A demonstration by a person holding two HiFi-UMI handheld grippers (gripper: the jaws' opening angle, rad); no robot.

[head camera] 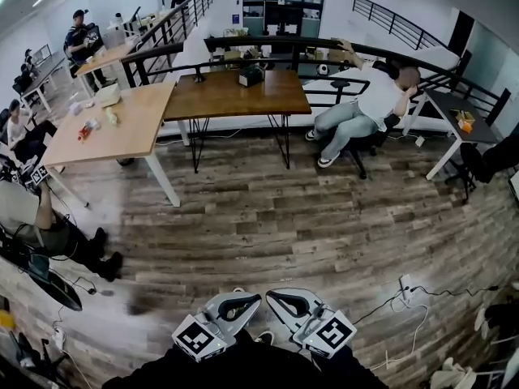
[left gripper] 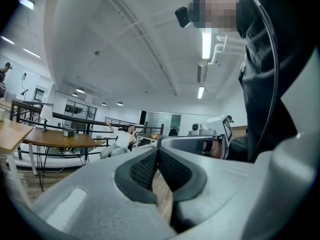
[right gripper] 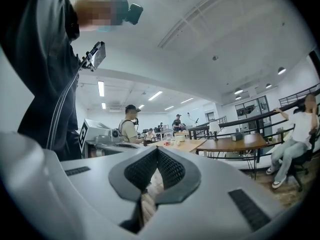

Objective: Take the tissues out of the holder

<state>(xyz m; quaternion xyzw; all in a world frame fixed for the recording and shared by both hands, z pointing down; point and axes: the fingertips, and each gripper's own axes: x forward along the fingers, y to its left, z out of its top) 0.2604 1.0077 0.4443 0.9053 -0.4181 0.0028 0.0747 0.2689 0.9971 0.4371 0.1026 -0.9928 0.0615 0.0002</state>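
You held both grippers low and close to your body, far from the work. The left gripper [left gripper: 157,154] had its jaws pressed together with nothing between them, and the right gripper [right gripper: 157,151] was the same: closed and empty.

The holder [head camera: 250,76] stood on the dark table [head camera: 235,104], near the far edge and about in the middle, well apart from you. It was too small in the head view to show the tissues themselves.

I judge that tissues are very light, soft and easy to tear, so a gentle pinch on the top sheet, where it comes out of the opening, should be enough, with a pull straight up. The holder is probably light too and may lift together with the sheet; the other gripper could press it down on the side.

The wooden floor [head camera: 259,217] between you and the table was open. A light table [head camera: 122,124] joined the dark one on its left, and a railing [head camera: 268,45] ran behind it. A seated person [head camera: 365,104] was just beside the right end, so the near side gave the freest way. A cable [head camera: 422,292] lay on the floor to your right.
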